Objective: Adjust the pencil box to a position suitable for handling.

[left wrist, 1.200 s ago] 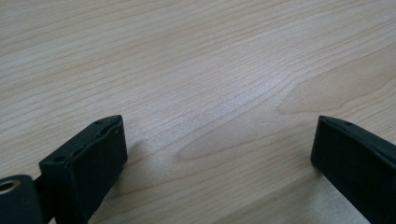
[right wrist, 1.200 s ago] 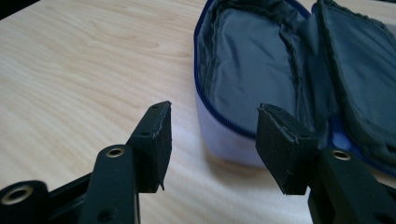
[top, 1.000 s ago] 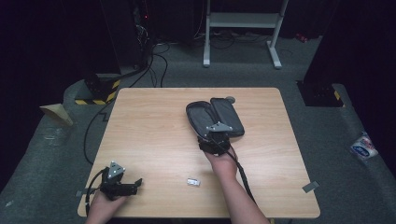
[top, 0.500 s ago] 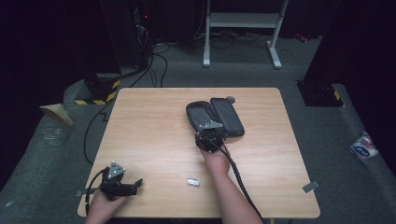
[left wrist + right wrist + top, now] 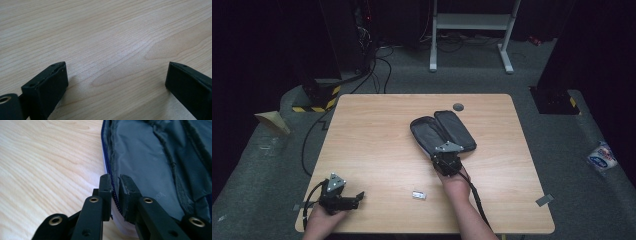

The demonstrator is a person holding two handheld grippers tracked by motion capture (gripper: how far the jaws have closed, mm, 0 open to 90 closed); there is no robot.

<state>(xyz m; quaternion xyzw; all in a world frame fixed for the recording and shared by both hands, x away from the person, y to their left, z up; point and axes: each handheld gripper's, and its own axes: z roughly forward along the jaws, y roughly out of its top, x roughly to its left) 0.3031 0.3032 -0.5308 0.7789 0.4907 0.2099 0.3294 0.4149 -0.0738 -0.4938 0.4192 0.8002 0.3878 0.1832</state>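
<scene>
- the right gripper has just been closing and now pinches the zippered rim of the open dark grey fabric pouch, which lies unfolded right of centre on the light wooden surface.
- that grasp looks done; lifting or shutting the pouch is left.
- the left gripper rests open, holding nothing, at the near left corner.
- a small silver object lies untouched near the front edge.

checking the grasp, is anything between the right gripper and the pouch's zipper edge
Nothing visible: the right gripper has just closed directly on the zipper edge of the open pouch.
</scene>
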